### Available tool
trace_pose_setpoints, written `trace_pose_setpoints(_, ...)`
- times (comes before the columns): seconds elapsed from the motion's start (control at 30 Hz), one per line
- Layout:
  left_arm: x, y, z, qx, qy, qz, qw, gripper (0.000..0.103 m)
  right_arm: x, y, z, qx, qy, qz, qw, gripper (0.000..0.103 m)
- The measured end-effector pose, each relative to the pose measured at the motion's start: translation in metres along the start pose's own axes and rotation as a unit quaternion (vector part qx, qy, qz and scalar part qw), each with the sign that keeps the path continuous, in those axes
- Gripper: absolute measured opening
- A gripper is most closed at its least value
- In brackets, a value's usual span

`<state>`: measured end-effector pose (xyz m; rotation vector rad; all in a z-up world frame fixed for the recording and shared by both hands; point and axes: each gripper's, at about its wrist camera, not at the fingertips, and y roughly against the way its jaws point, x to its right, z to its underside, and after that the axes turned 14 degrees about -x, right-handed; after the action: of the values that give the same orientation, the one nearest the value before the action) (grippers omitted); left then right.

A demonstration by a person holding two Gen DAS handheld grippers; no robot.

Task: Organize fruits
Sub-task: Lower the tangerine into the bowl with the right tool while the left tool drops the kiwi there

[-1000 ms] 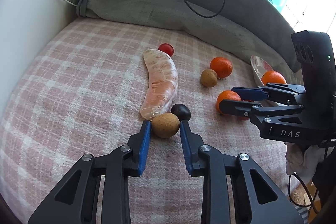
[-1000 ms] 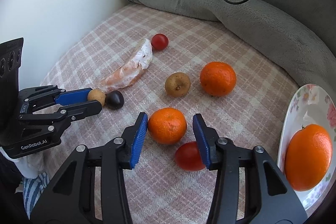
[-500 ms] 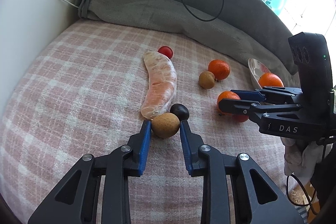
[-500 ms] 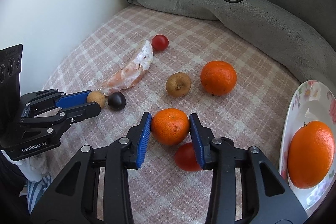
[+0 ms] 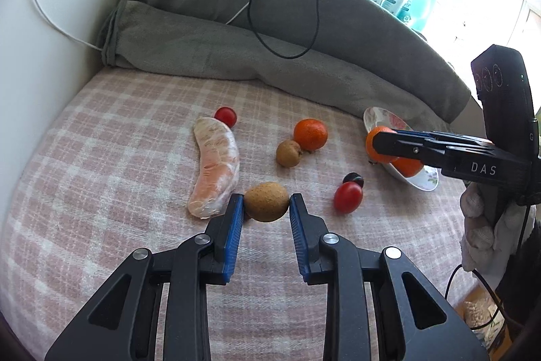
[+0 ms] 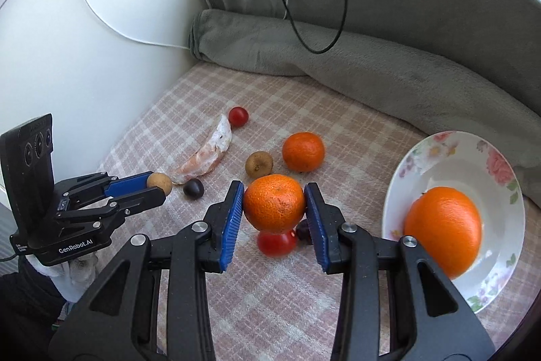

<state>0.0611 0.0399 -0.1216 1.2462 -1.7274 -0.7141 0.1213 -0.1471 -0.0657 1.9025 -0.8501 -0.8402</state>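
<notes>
My left gripper (image 5: 266, 207) is shut on a small brown fruit (image 5: 266, 201) and holds it above the checked blanket. My right gripper (image 6: 274, 203) is shut on a mandarin (image 6: 274, 203), lifted above a red tomato (image 6: 275, 242) and a dark plum (image 6: 302, 229). A flowered plate (image 6: 507, 225) at the right holds one orange (image 6: 443, 230). On the blanket lie a pomelo segment (image 5: 214, 171), a second tomato (image 5: 226, 115), a brown fruit (image 5: 288, 153), a mandarin (image 5: 310, 134) and another dark plum (image 6: 193, 188).
A checked pink blanket (image 5: 101, 158) covers the surface. A rolled grey blanket (image 5: 236, 53) with black and white cables lies along the back. A white wall (image 6: 84, 39) stands at the left.
Both grippers have lifted with their fruit: the left with the brown fruit, the right closed on the mandarin and moved it toward the plate. The dark plum stays on the blanket.
</notes>
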Motion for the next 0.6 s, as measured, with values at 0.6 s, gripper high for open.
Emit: trace_pose_setpoints(0.6, 0.083, -0.029, -0.041, 0.002, -0.08, 0.046, 0.9957, 0.027, 0.102, 0.067, 0.035, 0.061, -0.11, 0.045, 0.991, 0.039)
